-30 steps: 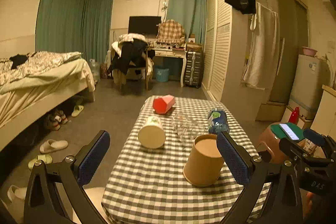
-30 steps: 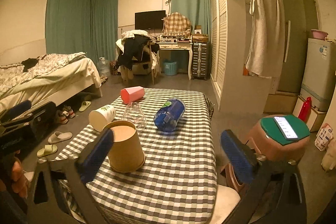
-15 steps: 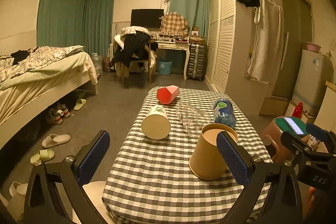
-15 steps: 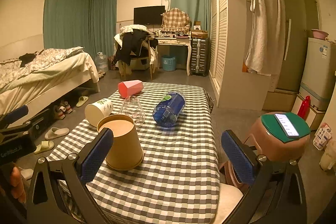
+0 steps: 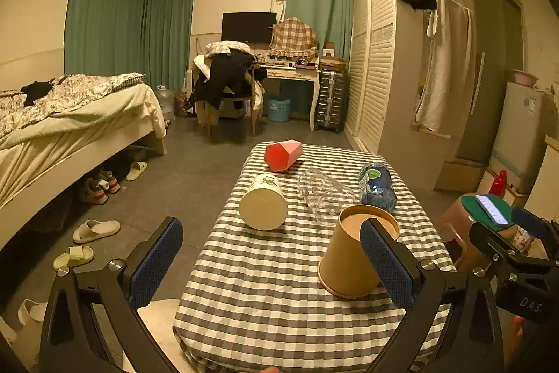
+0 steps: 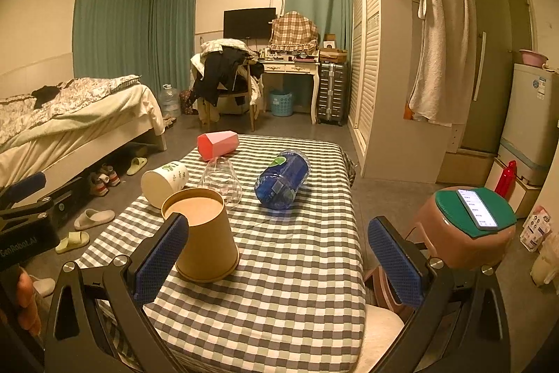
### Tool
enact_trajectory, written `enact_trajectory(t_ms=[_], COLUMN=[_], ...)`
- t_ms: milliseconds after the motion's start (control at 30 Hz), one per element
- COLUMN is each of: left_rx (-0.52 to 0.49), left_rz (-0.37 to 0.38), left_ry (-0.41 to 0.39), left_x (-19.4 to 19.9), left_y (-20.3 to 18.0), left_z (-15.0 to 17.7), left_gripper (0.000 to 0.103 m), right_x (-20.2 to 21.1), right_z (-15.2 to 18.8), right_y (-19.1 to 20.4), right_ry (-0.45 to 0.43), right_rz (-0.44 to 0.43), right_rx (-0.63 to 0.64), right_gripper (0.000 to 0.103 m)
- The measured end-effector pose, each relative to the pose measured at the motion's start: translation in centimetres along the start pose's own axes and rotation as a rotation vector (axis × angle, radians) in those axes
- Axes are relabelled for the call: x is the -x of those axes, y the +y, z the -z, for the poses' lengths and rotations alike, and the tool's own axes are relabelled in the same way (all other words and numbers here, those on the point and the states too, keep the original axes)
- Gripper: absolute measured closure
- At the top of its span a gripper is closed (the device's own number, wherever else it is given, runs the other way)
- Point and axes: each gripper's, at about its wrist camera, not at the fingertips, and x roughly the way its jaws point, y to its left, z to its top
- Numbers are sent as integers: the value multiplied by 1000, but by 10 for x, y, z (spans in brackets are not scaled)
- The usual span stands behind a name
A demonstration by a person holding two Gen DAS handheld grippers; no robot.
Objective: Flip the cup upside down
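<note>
A brown paper cup [image 5: 353, 254] stands upside down on the checked table [image 5: 265, 275]; it also shows in the right wrist view [image 6: 204, 233]. A white cup [image 5: 263, 207] [image 6: 164, 182], a clear glass [image 5: 323, 194] [image 6: 222, 179], a red cup [image 5: 282, 154] [image 6: 216, 144] and a blue cup [image 5: 377, 187] [image 6: 283, 179] lie on their sides behind it. My left gripper [image 5: 272, 268] is open and empty, its right finger in front of the brown cup. My right gripper [image 6: 279, 261] is open and empty, its left finger beside the brown cup.
A brown stool [image 6: 464, 233] with a phone [image 6: 477, 208] on it stands right of the table. A bed [image 5: 70, 121] and slippers [image 5: 96, 229] are on the left. A chair, desk and wardrobe stand at the back.
Both grippers have pulled back and up a little from the table; the brown cup stands upside down in all frames. Both grippers stay open.
</note>
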Motion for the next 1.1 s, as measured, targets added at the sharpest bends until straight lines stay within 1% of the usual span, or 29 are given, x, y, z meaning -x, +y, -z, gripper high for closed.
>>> enact_trajectory(t_ms=[1100], left_rx=[-21], left_rz=[-5], left_ry=[18], left_x=[-1], left_y=[-1], left_z=[1], left_gripper=[0], right_x=[-4], right_z=[1], right_y=[1], right_ry=[29], right_rz=[4], right_rx=[1], right_gripper=[0])
